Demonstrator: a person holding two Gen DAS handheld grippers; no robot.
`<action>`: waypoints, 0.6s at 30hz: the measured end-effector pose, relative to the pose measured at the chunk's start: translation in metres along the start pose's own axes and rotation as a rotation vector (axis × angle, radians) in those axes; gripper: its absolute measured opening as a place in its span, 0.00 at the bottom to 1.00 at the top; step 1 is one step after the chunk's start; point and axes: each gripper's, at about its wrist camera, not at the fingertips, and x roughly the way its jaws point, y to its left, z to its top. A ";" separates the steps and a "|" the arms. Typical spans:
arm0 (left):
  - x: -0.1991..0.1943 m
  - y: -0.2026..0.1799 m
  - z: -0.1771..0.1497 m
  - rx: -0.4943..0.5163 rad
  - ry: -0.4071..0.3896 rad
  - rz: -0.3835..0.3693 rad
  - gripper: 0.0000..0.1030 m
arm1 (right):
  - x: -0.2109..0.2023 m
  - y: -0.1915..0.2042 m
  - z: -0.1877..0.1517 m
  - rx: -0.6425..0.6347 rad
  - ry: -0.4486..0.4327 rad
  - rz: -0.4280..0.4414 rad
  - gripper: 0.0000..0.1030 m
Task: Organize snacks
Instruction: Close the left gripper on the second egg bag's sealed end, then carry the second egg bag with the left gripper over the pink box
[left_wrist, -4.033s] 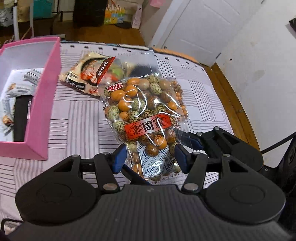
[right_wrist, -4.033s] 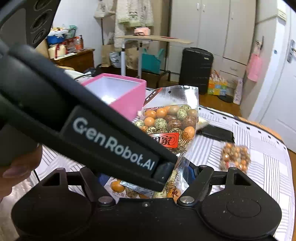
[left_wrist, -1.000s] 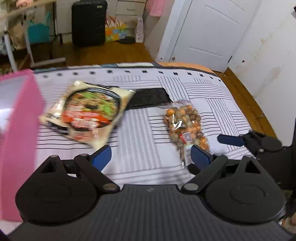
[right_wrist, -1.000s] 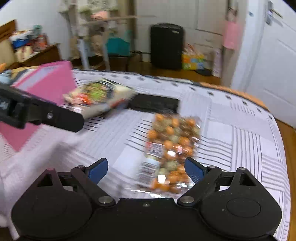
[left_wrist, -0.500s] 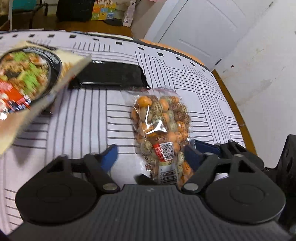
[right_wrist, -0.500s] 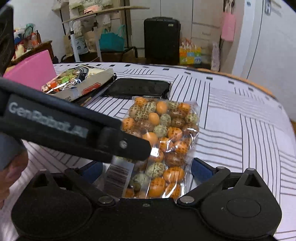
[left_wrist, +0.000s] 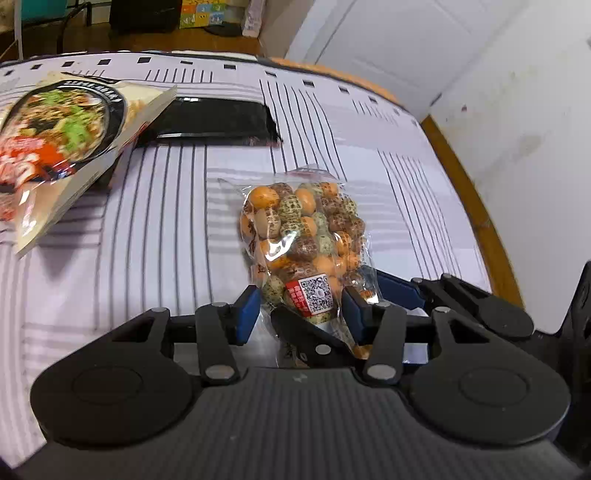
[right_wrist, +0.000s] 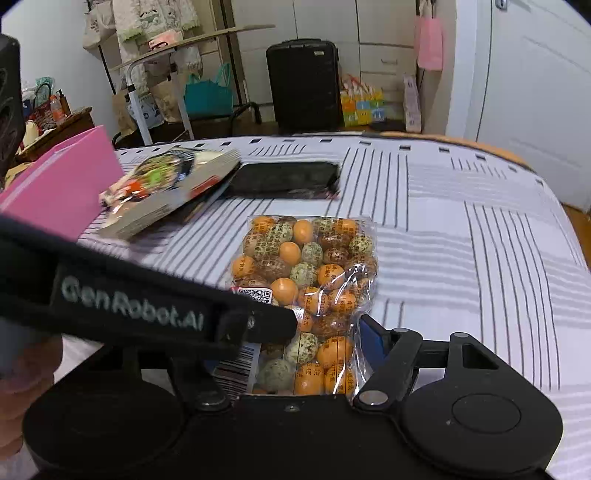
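A clear bag of orange, green and brown coated nuts (left_wrist: 303, 236) lies on the striped bed cover; it also shows in the right wrist view (right_wrist: 310, 280). My left gripper (left_wrist: 301, 314) has its blue pads pressed on the two sides of the bag's near end. My right gripper (right_wrist: 295, 350) also closes around the near end of the bag; its left finger is hidden behind the left gripper's body (right_wrist: 129, 302). A noodle packet (left_wrist: 62, 147) and a flat black packet (left_wrist: 214, 122) lie beyond.
A pink box (right_wrist: 62, 184) stands at the left in the right wrist view. The bed's wooden edge (left_wrist: 469, 192) and a white wall run along the right. A black suitcase (right_wrist: 303, 85), a rack and bags stand on the floor beyond the bed.
Both grippers have moved in on the nut bag and narrowed from wide open to closed on its near end. The bag's near end has bunched up between the left pads.
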 end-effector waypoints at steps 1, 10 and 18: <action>-0.006 -0.003 -0.003 0.014 0.012 0.010 0.46 | -0.006 0.004 -0.001 0.014 0.007 0.007 0.73; -0.074 -0.013 -0.021 0.049 0.069 0.092 0.49 | -0.051 0.050 0.000 -0.024 0.019 0.067 0.72; -0.142 0.002 -0.042 0.033 0.096 0.126 0.50 | -0.090 0.100 -0.003 -0.120 0.015 0.170 0.73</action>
